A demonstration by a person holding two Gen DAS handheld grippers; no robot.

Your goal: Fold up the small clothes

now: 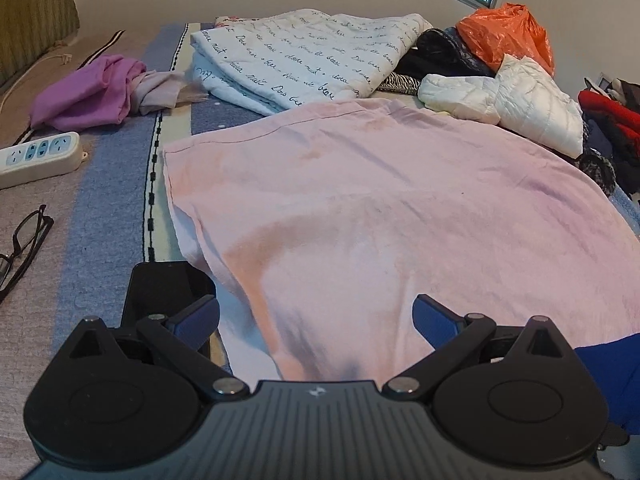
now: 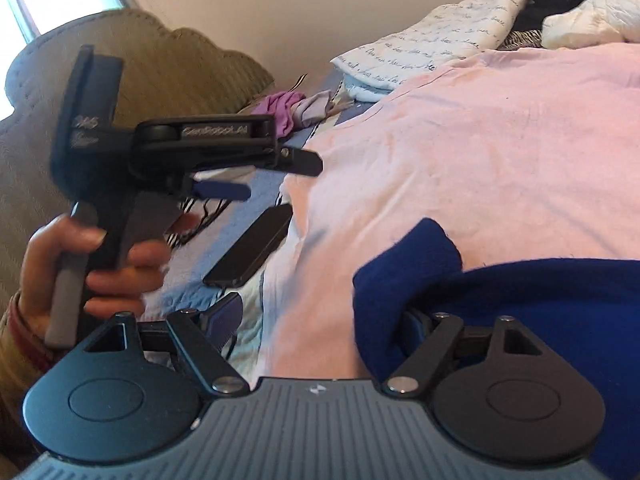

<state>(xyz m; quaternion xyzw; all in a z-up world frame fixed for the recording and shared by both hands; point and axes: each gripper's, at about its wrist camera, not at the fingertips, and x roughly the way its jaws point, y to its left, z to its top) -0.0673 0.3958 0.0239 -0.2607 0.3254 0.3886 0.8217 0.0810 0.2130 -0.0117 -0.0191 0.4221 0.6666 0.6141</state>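
Observation:
A pale pink garment (image 1: 380,200) lies spread flat on the bed, and shows in the right wrist view (image 2: 480,152) too. My left gripper (image 1: 316,320) is open, its blue pads either side of the pink cloth's near edge, holding nothing. It also shows in the right wrist view (image 2: 276,178), held up in a hand at the left. My right gripper (image 2: 320,324) is open. A dark blue garment (image 2: 520,320) lies over its right finger and on the pink cloth; its corner shows in the left wrist view (image 1: 612,376).
A black phone (image 1: 168,292) lies by the pink cloth's left edge. Glasses (image 1: 24,252), a power strip (image 1: 40,156) and a purple cloth (image 1: 92,92) lie at the left. A folded script-print quilt (image 1: 304,56), white jacket (image 1: 520,100) and orange bag (image 1: 508,32) sit at the back.

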